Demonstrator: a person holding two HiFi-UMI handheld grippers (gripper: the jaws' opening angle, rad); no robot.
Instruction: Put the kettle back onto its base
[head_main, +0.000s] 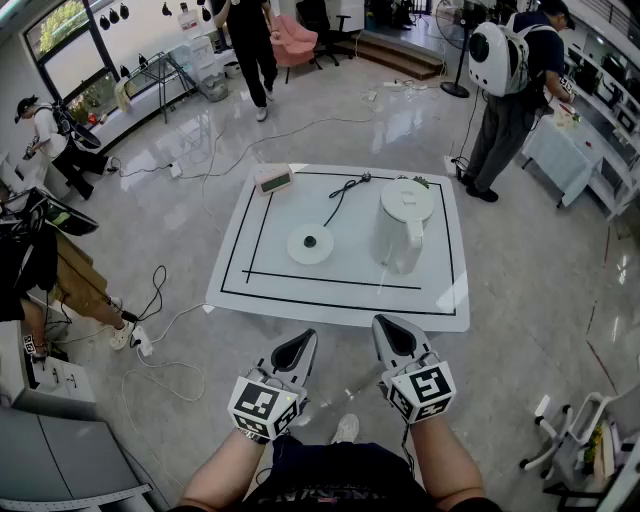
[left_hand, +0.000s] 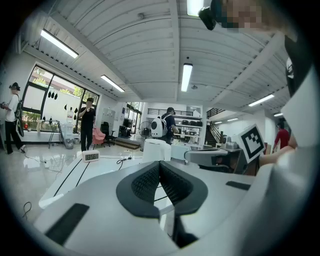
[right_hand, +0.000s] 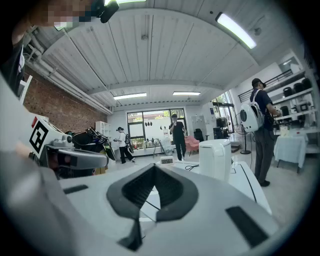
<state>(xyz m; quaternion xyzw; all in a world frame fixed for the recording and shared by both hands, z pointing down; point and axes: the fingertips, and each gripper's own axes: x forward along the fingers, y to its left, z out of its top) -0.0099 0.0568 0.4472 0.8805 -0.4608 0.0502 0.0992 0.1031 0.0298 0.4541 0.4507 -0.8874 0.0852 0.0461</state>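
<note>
1. Nothing of the task is done yet. The tall white plastic kettle (head_main: 402, 225) stands upright on the low white table marked with a black rectangle (head_main: 335, 296). It is off its flat round white base with a dark centre (head_main: 310, 244).
2. In the head view the kettle stands at about 3 o'clock from the base, near it but not touching. A black power cord (head_main: 345, 190) runs from the base toward 1 o'clock. A small white digital clock (head_main: 273, 179) sits at the base's 11 o'clock, near the far edge of the table.
3. The left gripper (head_main: 303, 342) has its dark ribbed pads pressed together, and the left gripper view shows nothing caught between them (left_hand: 160, 167).
4. The right gripper (head_main: 386, 326) is likewise closed tight on nothing, with its pads meeting in the right gripper view (right_hand: 154, 169).
5. Both grippers hover close to the person's body, beyond the table's 6 o'clock edge and not over it. From the right gripper the kettle lies at about 12 o'clock, well apart from the pads. From the left gripper it lies at about 1 o'clock, with the base straight ahead at 12.
6. All the work appears to remain: reaching forward, opening a pair of jaws, grasping the kettle, lifting it, carrying it toward 9 o'clock and seating it on the base.
</note>
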